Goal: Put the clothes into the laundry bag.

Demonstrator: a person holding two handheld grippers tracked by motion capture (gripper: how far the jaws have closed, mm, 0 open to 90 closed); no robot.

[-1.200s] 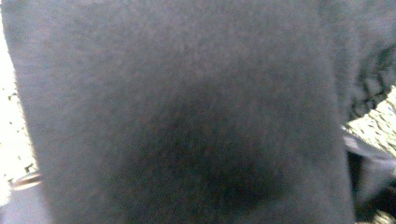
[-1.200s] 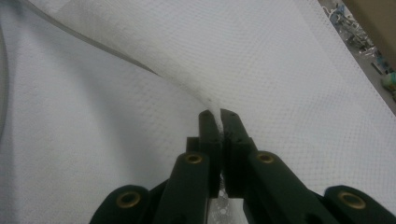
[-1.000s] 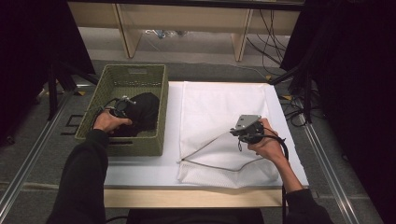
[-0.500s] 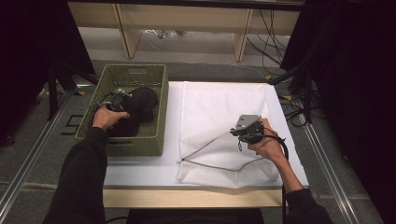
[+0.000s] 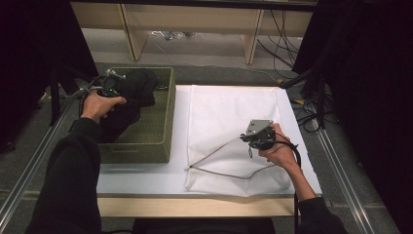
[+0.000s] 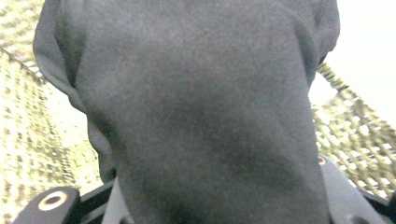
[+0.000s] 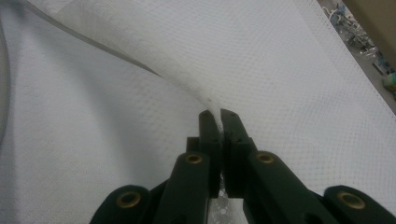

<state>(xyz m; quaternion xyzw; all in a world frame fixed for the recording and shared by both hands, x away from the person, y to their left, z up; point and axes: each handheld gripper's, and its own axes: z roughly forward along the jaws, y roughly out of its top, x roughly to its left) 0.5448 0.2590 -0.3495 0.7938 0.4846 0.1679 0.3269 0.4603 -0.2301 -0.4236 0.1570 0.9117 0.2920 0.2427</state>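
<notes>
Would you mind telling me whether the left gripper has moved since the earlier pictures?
Yes. The left gripper has risen with the black garment, shifting from the green basket's middle toward its far rim in the high view.

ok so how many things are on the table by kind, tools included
baskets: 1, green woven basket
dark garments: 1, black garment lifted from the basket by the left tool
mesh bags: 1, white mesh bag, top layer pinched by the right tool
tools: 2
total: 5
</notes>
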